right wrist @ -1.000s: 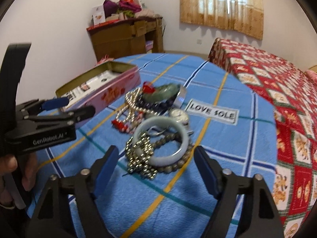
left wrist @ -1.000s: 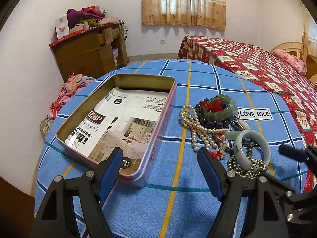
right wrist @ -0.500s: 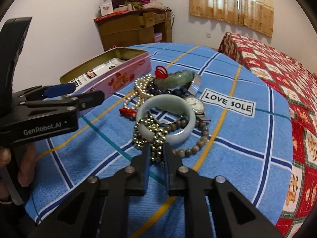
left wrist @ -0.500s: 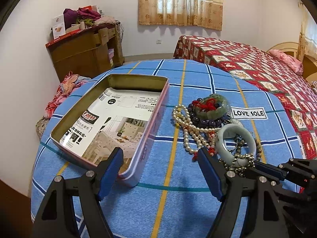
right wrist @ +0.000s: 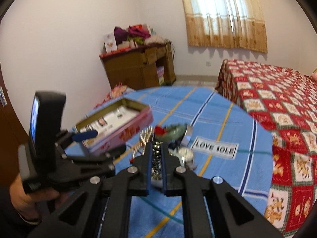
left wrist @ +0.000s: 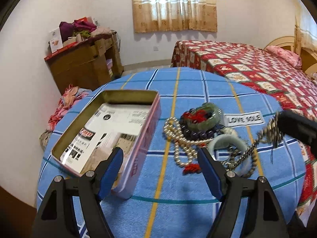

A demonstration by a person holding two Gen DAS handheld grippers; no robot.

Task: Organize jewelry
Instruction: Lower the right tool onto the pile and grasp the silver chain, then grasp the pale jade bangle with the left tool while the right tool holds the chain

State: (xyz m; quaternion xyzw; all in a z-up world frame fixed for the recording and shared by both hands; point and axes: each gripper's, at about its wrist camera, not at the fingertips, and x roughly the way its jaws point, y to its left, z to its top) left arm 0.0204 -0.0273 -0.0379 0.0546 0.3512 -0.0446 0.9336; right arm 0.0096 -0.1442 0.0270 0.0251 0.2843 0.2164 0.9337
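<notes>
I hold the right gripper [right wrist: 156, 158] clamped on the metal bead chain [left wrist: 251, 148], lifted off the jewelry pile [left wrist: 200, 127]. Left gripper [left wrist: 160, 170] stays wide open, empty, beside the tin [left wrist: 128, 95] for receiving.

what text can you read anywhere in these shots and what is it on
"LOVE SOLE": white rectangular label on the blue checked tablecloth.
Printed paper sheet lining the pink rectangular tin: print too small and blurred to read.
Marking on the black left gripper body: blurred, unreadable.
</notes>
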